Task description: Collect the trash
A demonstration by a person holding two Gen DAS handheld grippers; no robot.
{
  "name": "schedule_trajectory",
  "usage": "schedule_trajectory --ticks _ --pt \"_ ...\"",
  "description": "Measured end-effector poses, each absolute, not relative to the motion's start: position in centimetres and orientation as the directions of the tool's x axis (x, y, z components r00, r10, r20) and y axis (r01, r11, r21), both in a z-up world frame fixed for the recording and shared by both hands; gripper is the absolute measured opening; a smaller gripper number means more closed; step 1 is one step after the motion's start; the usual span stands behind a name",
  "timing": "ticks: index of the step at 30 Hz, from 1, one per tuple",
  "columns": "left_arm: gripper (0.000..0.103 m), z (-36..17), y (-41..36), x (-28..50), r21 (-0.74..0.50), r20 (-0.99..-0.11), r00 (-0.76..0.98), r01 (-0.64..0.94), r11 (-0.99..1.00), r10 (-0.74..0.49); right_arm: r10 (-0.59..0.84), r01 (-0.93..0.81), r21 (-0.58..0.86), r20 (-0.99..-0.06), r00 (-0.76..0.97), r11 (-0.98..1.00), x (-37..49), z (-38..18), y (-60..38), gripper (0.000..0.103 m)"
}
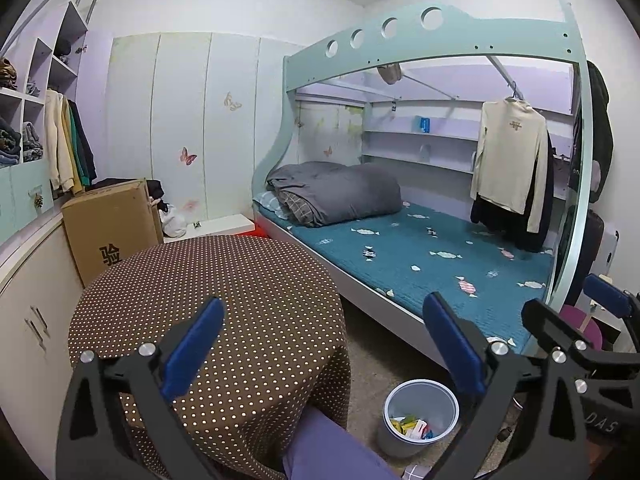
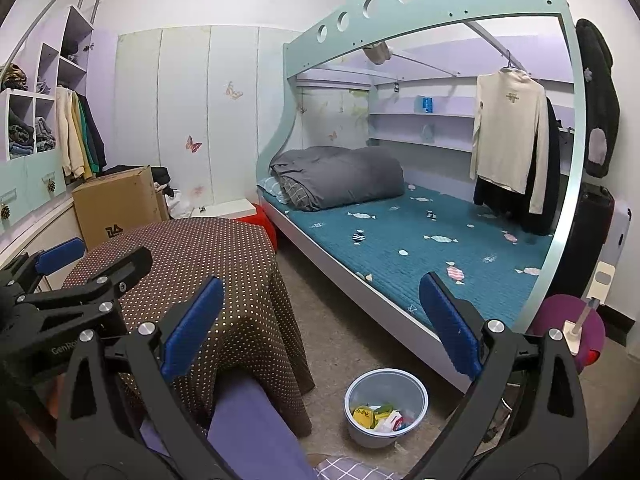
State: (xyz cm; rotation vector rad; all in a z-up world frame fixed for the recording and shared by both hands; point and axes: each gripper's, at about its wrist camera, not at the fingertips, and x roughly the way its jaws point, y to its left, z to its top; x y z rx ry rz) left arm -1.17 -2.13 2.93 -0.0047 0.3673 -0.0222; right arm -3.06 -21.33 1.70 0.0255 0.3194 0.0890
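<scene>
trash (image 2: pixel 382 416) in grey bin (image 2: pixel 352 424); cardboard box (image 1: pixel 116 232) marked "验"; both hand-held grippers (image 1: pixel 320 344) (image 2: pixel 320 328) wide, empty

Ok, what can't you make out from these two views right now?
- Bin contents: wrappers, too small to identify in either view.
- Floor under the table: hidden by the tablecloth.
- Floor nearest us: blocked by the left gripper, the right gripper and a leg.
- Box contents: closed.
</scene>
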Motion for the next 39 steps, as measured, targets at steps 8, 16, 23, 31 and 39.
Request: schedule_trajectory --ticks 8,16,23,31,39 --pt "0.098 2.89 -2.05 -1.33 -0.008 -0.359 0.933 0.016 1.000 -0.018 0.094 -0.086 0.041 -0.314 0.945 0.995 -3.04 1.73 -21.31 0.096" --pt "0.098 2.84 -1.85 -1.39 -0.009 -0.361 0.932 0.013 1.000 -0.015 0.095 -0.086 0.042 -0.315 0.944 0.995 -3.08 1.69 -21.25 0.096" --pt "0.098 2.76 -1.79 -1.35 -0.009 -0.362 0.932 0.011 1.000 -0.014 0.091 -0.083 0.040 -0.317 0.944 0.996 -3.02 1.50 -21.11 0.096" --pt "0.098 2.62 -1.84 -1.40 -0.006 -0.370 0.929 0.010 1.000 -0.012 0.093 -0.083 0.044 -0.322 0.942 0.996 -2.99 1.17 -20.96 0.096" --pt "0.098 2.72 -2.31 -1.19 -0.002 -0.378 0.926 0.010 1.000 -0.010 0.099 -0.088 0.050 -0.329 0.939 0.995 -2.86 0.95 -21.38 0.096"
